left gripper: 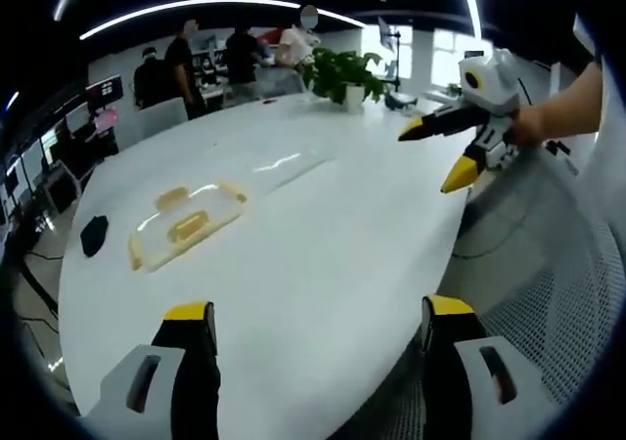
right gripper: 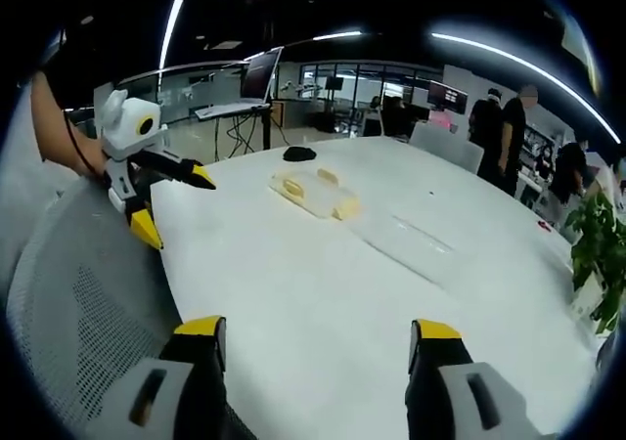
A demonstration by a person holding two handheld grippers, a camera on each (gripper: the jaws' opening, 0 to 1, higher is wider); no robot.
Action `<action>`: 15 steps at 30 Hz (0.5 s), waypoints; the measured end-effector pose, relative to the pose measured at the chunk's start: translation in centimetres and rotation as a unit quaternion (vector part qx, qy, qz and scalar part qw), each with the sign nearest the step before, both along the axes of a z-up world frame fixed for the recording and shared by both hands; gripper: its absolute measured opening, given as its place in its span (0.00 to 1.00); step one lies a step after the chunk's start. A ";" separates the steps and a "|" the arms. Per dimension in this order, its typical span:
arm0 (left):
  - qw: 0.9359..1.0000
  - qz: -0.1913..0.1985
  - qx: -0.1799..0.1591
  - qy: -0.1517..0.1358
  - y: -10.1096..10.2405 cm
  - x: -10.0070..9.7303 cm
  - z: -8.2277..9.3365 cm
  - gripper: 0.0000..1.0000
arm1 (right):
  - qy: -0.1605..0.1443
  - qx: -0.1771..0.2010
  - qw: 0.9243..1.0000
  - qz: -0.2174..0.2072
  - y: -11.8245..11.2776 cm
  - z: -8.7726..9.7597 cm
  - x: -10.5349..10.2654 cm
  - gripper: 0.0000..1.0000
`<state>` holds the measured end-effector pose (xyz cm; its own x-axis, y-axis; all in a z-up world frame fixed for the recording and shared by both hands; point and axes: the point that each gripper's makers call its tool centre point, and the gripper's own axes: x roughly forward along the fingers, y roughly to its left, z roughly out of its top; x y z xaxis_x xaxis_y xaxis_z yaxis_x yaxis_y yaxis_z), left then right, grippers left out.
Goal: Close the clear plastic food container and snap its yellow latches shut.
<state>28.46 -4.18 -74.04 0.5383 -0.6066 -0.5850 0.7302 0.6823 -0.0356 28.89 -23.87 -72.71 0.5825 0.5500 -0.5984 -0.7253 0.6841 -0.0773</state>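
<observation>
The clear plastic container (left gripper: 186, 220) with yellow latches sits on the white table (left gripper: 323, 235), far ahead and left of my left gripper (left gripper: 318, 313). That gripper is open and holds nothing. A flat clear piece (left gripper: 289, 166), probably the lid, lies just beyond the container. In the right gripper view the container (right gripper: 313, 194) and the clear piece (right gripper: 406, 237) lie well ahead of my right gripper (right gripper: 315, 330), which is open and holds nothing. Each gripper appears in the other's view, held off the table's edge: the right gripper (left gripper: 435, 154), the left gripper (right gripper: 176, 205).
A small black object (left gripper: 95, 233) (right gripper: 298, 154) lies on the table beyond the container. A potted plant (left gripper: 342, 73) (right gripper: 597, 254) stands at the far end. A grey mesh chair (left gripper: 548, 264) (right gripper: 88, 303) is at the near edge. People (left gripper: 181, 64) stand behind.
</observation>
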 end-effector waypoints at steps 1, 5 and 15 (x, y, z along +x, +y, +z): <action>1.000 0.005 -0.006 0.001 0.1 0.0 0.1 0.84 | 0.001 -0.003 1.000 0.000 -0.1 -0.1 -0.1 0.75; 1.000 -0.007 0.001 0.008 0.0 -0.6 -0.2 0.83 | 0.003 0.000 1.000 -0.010 -0.4 -0.1 0.1 0.75; 1.000 0.003 0.003 0.007 0.2 -0.4 -0.2 0.83 | 0.014 0.023 1.000 0.001 0.4 0.1 -0.3 0.73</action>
<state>28.07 -4.02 -74.26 0.5336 -0.5993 -0.5967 0.7254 0.6871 -0.0413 28.56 -23.51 -72.65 0.5651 0.5784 -0.5883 -0.7282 0.6849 -0.0261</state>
